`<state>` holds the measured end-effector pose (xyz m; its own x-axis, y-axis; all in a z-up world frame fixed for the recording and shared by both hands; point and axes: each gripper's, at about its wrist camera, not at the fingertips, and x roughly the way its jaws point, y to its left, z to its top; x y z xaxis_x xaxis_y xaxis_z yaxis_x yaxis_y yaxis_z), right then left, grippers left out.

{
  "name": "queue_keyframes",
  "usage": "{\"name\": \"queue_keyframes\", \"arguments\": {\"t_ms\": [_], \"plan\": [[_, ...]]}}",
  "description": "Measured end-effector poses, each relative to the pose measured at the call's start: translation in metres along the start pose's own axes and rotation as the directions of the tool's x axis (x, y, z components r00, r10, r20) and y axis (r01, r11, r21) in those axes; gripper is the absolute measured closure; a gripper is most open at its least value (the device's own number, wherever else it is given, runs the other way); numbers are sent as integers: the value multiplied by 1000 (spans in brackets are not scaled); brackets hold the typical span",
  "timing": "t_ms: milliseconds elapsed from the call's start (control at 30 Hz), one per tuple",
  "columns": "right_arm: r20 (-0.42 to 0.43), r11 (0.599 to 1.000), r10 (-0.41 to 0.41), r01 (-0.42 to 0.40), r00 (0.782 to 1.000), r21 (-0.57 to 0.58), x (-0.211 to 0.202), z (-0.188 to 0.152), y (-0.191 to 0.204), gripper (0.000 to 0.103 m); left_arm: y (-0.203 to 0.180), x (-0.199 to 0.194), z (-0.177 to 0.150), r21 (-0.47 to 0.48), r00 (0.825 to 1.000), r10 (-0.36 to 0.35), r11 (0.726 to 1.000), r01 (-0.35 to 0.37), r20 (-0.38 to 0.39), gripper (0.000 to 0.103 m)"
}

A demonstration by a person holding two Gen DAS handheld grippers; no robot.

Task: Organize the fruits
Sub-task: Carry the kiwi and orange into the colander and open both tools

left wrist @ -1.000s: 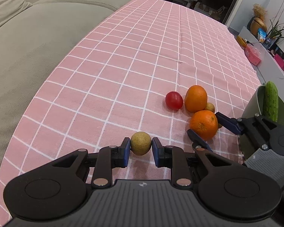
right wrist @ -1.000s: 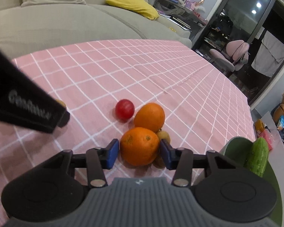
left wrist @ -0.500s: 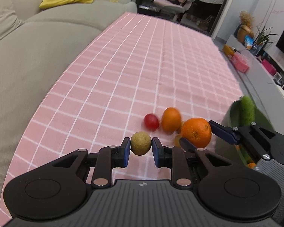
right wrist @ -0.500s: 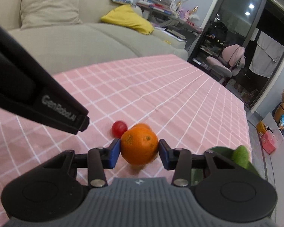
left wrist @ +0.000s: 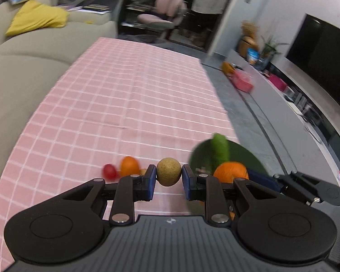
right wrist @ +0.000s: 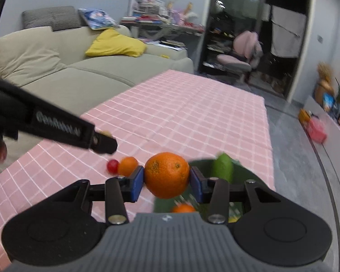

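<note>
My left gripper [left wrist: 168, 179] is shut on a small round tan-brown fruit [left wrist: 168, 174], held in the air above the pink checked tablecloth [left wrist: 129, 104]. My right gripper [right wrist: 167, 181] is shut on a large orange [right wrist: 167, 174], lifted near the green bowl [right wrist: 204, 165]; in the left wrist view that orange [left wrist: 230, 172] shows to the right. A cucumber [right wrist: 223, 166] leans in the bowl, and another orange fruit [right wrist: 183, 208] lies inside. On the cloth remain a red tomato [left wrist: 109, 171], a second orange [left wrist: 129, 165] and a small brownish fruit [left wrist: 143, 171] behind it.
A beige sofa [right wrist: 68, 77] with a yellow cushion [right wrist: 115, 44] runs along the table's left side. The table's right edge drops to a grey floor [left wrist: 242, 113]. A pink chair [right wrist: 240, 54] stands beyond the far end. The left gripper's body [right wrist: 56, 127] crosses the right wrist view.
Both grippers have risen off the cloth with their fruits. The right one carried the orange away from the pile toward the green bowl. The views now tilt up to show more of the room.
</note>
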<state>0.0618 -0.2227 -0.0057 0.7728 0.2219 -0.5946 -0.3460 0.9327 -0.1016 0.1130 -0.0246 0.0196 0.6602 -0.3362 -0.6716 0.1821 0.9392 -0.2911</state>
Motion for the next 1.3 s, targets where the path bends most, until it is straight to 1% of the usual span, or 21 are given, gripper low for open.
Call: {"name": "queue_keyframes", "arguments": {"t_ms": [100, 200, 300, 367, 400, 467, 533, 733, 900, 1033, 1067, 1233, 1300], "plan": [[-49, 999, -12, 13, 999, 39, -4, -11, -16, 62, -16, 7, 1, 29, 999, -41, 999, 42, -22, 76], [-105, 992, 22, -8, 994, 128, -1, -18, -33, 62, -29, 21, 3, 34, 995, -82, 996, 84, -62, 76], [-148, 981, 51, -22, 988, 193, 4, -24, -43, 62, -39, 37, 3, 56, 991, -90, 994, 96, -102, 76], [-175, 977, 64, -26, 983, 211, 9, -28, -45, 62, -47, 51, 3, 88, 986, -76, 992, 90, -149, 76], [-185, 975, 72, -30, 980, 219, 11, -30, -46, 62, -51, 57, 3, 109, 984, -58, 991, 76, -166, 76], [-202, 971, 87, -38, 976, 235, 17, -32, -50, 62, -57, 68, 0, 155, 983, -18, 987, 47, -185, 76], [-217, 970, 98, -44, 971, 240, 24, -34, -52, 62, -61, 77, -2, 188, 978, 6, 982, 34, -206, 76], [-243, 966, 135, -73, 960, 249, 38, -35, -52, 62, -60, 94, -9, 221, 968, 38, 975, 18, -247, 76], [-257, 970, 136, -76, 957, 229, 46, -34, -49, 62, -61, 104, -12, 234, 964, 43, 972, 20, -262, 76], [-269, 967, 141, -75, 953, 242, 51, -36, -53, 61, -62, 110, -16, 258, 961, 48, 966, 25, -272, 76], [-273, 967, 142, -74, 951, 245, 51, -36, -53, 61, -62, 111, -17, 258, 962, 47, 966, 26, -270, 74], [-273, 963, 148, -75, 951, 260, 54, -37, -55, 60, -66, 111, -18, 280, 964, 53, 960, 23, -260, 73], [-274, 963, 145, -72, 951, 260, 54, -37, -55, 60, -66, 111, -17, 279, 965, 55, 960, 20, -258, 70]]}}
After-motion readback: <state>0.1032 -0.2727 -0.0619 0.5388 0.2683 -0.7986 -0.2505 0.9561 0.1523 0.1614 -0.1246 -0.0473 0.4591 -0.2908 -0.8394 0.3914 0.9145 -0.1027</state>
